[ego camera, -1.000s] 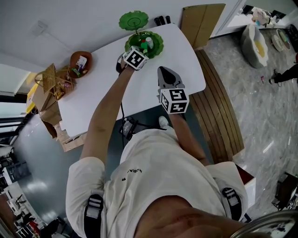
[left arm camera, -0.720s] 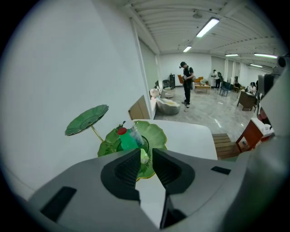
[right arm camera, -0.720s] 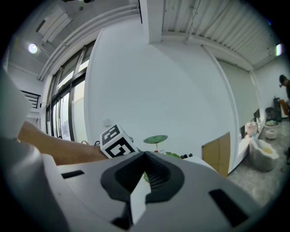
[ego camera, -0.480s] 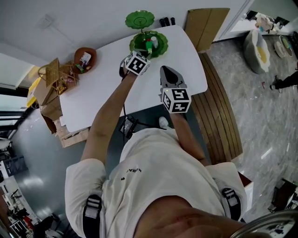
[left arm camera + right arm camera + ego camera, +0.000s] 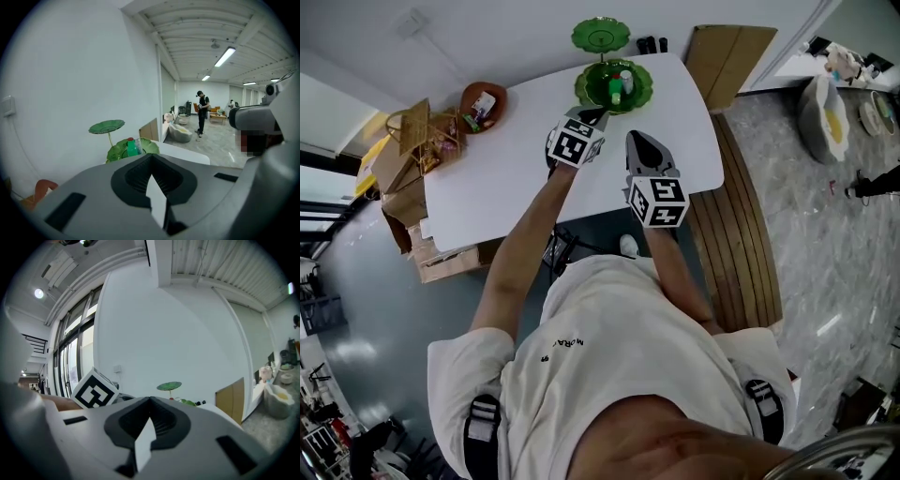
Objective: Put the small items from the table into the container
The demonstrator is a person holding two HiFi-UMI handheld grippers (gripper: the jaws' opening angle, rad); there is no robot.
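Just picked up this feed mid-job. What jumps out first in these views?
The green two-tier leaf stand at the far edge of the white table catches the eye first, with a green bottle on its lower tray. Just in front of it, the left gripper and right gripper hover side by side, both shut and empty. A brown bowl with small items sits at the table's left end.

White wall (image 5: pixel 487 37) at the far side, a brown board (image 5: pixel 724 54) leaning on it. Grey marbled floor (image 5: pixel 834 216) right, wooden slatted bench (image 5: pixel 745 234) beside the white table (image 5: pixel 487 187). Strip lights (image 5: pixel 225 56) overhead; tall windows (image 5: pixel 77 357) left.
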